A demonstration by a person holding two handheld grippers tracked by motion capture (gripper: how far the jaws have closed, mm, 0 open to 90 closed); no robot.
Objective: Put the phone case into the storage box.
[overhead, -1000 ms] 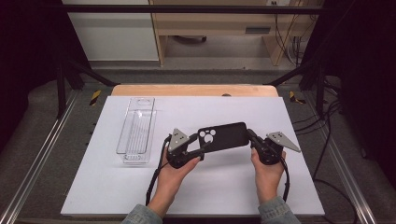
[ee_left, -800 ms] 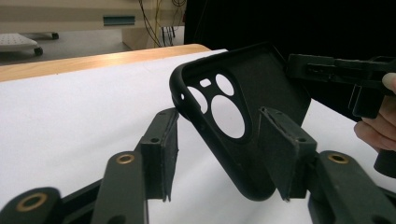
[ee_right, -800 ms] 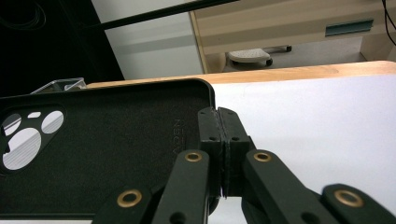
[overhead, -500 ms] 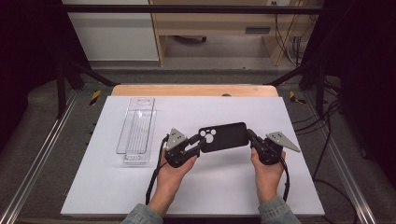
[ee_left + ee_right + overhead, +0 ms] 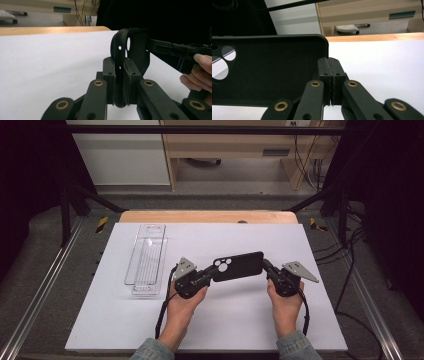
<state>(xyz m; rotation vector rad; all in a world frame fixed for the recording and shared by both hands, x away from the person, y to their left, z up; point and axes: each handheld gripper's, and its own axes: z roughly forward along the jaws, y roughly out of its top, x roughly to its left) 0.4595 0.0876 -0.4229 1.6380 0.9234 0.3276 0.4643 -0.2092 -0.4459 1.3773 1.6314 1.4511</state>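
Black phone case (image 5: 238, 266) held up off the white tabletop (image 5: 210, 330), roughly mid-board, a bit nearer the front edge than the back, pinched at both short ends. Left gripper (image 5: 204, 277) closed tight on the camera-cutout end; in left gripper view jaws nearly together w/ case edge (image 5: 130, 50) sandwiched between the pads (image 5: 128, 75), case seen edge-on. Right gripper (image 5: 268, 270) clamped on the opposite end; right gripper view shows jaws all but touching, gripping the thin rim at the case corner (image 5: 323, 42), inner face of case turned toward that cam. Clear plastic tray (image 5: 146, 262) lying flat near the left edge, well apart from the case, long axis running front to back. Step in hand, by the look of it: two-handed carry/hold of the case above the board, probably lining up for placement, maybe toward the tray. Next move likely needs both hands travelling together, keeping the case level, no twist, since rim grips are shallow and could slip; then lower gently and release one end first.
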